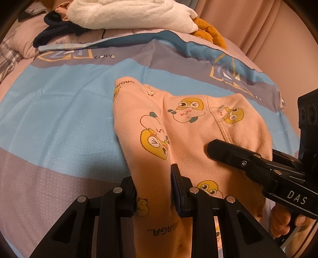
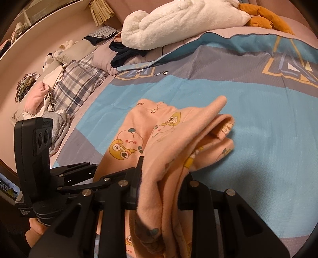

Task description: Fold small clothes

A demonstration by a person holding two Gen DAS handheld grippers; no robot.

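Observation:
A small pink garment [image 1: 184, 131] printed with yellow cartoon characters lies partly folded on a blue and grey blanket [image 1: 59, 119]. My left gripper [image 1: 154, 186] is shut on a lifted fold of it near the bottom of the left wrist view. My right gripper [image 2: 161, 190] is shut on a bunched edge of the same garment [image 2: 174, 139], which drapes over its fingers. The right gripper's finger [image 1: 228, 152] also reaches onto the cloth from the right in the left wrist view. The left gripper [image 2: 79, 174] shows at the left in the right wrist view.
A white fluffy towel [image 2: 178, 25], an orange cloth [image 2: 264, 17] and dark clothing [image 2: 123, 53] lie at the far end of the bed. A plaid cloth [image 2: 79, 83] and several crumpled clothes [image 2: 39, 99] lie at the left. A pink curtain [image 1: 258, 29] hangs at the right.

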